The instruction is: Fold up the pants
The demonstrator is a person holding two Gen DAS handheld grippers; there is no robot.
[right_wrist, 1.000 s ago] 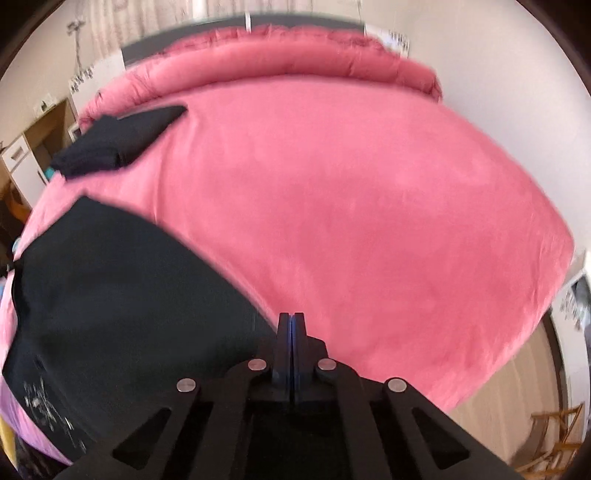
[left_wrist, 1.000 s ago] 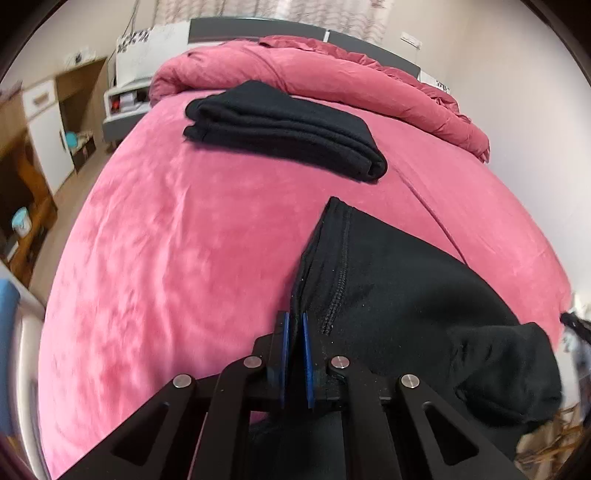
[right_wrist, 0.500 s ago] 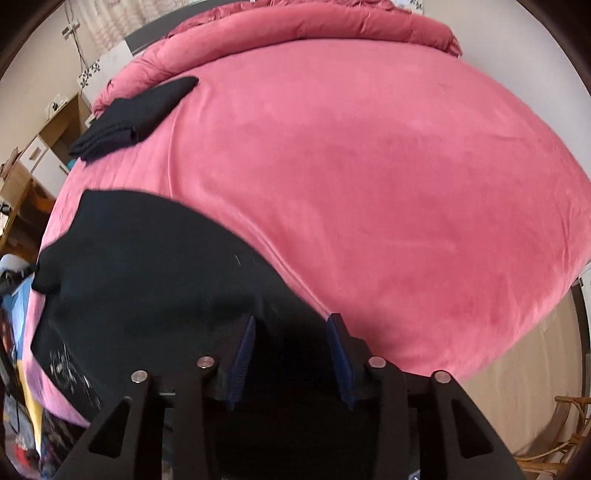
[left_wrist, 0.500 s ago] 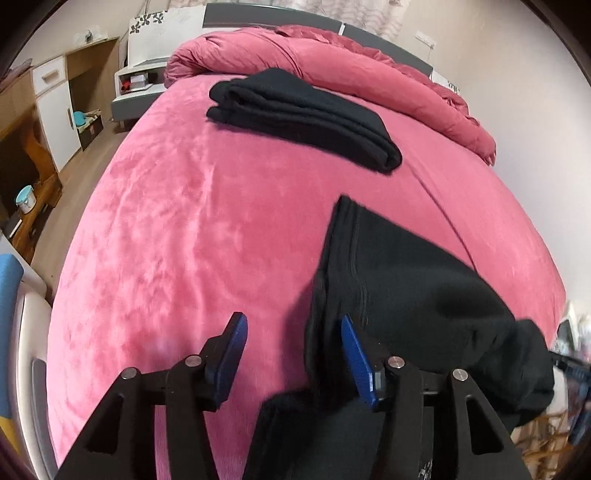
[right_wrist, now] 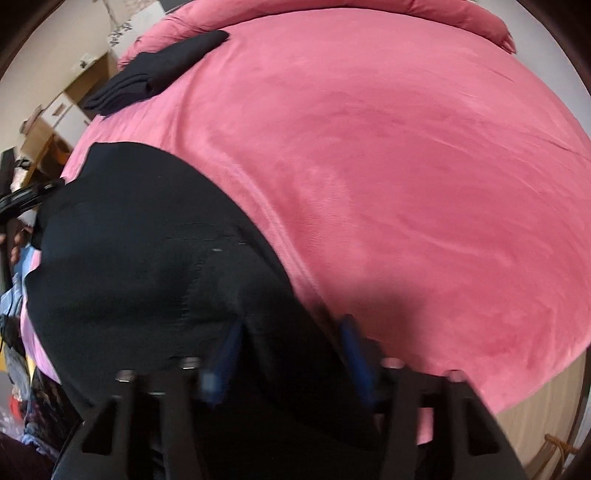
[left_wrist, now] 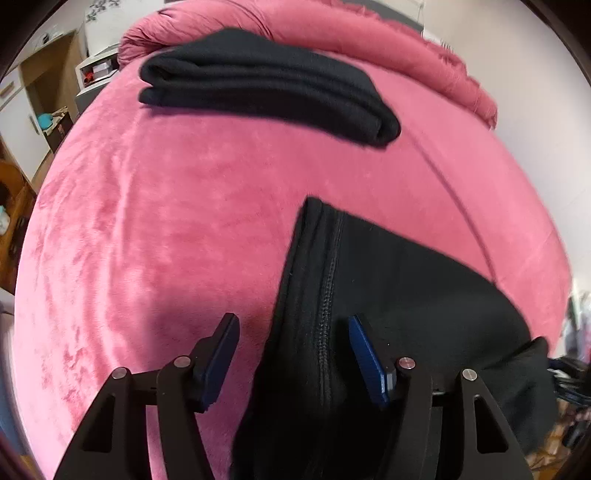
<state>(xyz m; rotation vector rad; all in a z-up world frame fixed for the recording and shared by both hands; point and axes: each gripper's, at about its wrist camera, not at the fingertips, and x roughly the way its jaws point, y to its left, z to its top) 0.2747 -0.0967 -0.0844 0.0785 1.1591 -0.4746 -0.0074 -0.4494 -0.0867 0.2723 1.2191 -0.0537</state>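
Pants (left_wrist: 388,295) lying on bed (left_wrist: 184,221); both grippers' fingers (left_wrist: 364,354) spreading wide, gripping nothing; squaring edges, smoothing flat before regripping.

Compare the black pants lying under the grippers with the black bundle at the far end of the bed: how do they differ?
The black fabric pants lie spread in one broad, flat layer with a stitched seam showing; the folded black fabric bundle is a compact stack of several layers. The pants lie at the near edge of the pink plush bedspread, between the open left gripper fingers; the bundle rests far off beside the rolled pink duvet, untouched. Both are black.
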